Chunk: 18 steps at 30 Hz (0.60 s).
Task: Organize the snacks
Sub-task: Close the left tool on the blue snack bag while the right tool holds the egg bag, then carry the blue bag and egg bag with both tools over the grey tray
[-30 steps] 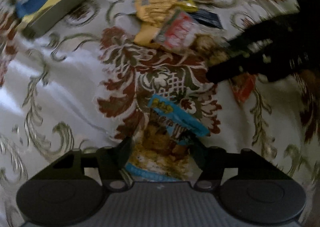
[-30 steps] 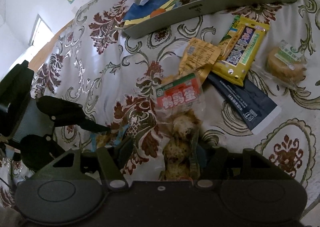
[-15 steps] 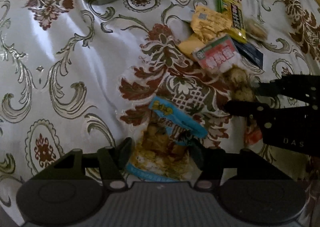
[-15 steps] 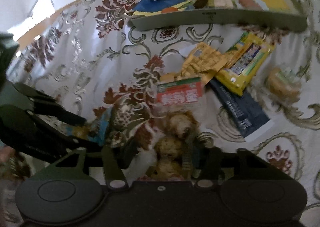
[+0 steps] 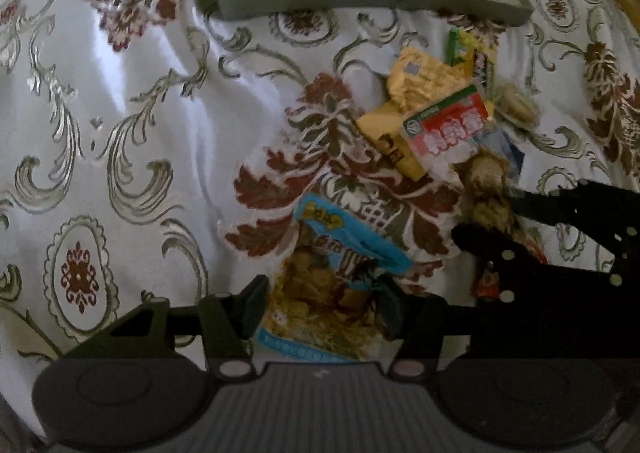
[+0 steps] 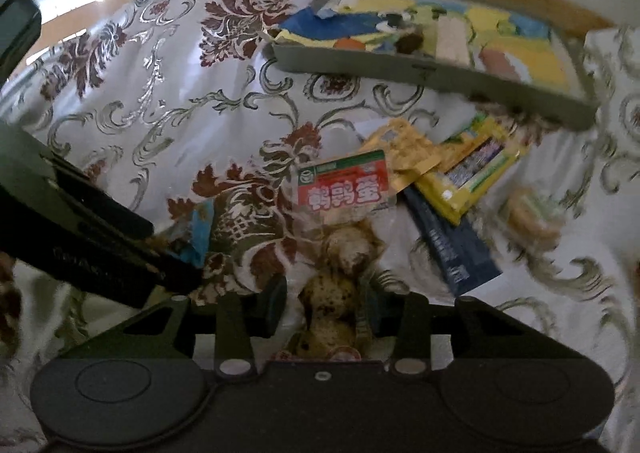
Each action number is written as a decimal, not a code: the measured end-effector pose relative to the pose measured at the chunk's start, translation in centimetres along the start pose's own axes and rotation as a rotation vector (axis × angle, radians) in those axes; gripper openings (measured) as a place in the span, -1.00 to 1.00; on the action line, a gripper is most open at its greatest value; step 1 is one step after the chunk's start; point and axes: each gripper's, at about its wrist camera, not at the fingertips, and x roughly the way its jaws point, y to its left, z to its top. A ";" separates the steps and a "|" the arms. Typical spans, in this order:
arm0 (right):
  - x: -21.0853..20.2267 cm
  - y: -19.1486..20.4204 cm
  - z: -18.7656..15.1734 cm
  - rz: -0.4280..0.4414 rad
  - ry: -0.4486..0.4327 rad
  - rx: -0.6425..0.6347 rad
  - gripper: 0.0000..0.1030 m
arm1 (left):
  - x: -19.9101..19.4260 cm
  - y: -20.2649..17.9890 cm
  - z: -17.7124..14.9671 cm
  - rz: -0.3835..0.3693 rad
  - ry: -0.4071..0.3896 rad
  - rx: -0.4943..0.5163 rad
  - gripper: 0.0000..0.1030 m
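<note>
Left gripper (image 5: 322, 303) has its jaws closing on the blue snack bag (image 5: 340, 277), pads pressing its lower end, on the patterned tablecloth (image 5: 132, 101). Right gripper (image 6: 326, 303) is closing too, clamped on the quail-egg pack (image 6: 340, 237) (red-and-green label). Other snack packets (image 6: 460, 173) lie piled just beyond, between the grippers and the grey tray (image 6: 420, 69) at the tablecloth's far edge.
</note>
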 end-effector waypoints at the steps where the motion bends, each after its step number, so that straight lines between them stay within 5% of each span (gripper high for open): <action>1: -0.1 0.0 0.0 -0.017 -0.009 -0.016 -0.19 | -0.1 -0.2 0.1 0.004 -0.014 0.010 0.20; 8: -0.4 1.1 -0.1 -0.135 -0.082 -0.171 -0.19 | -1.0 -1.0 0.9 0.005 -0.096 -0.008 0.20; 18: -1.8 0.3 0.6 -0.158 -0.214 -0.135 -0.19 | -2.0 0.2 2.8 -0.044 -0.208 -0.142 0.20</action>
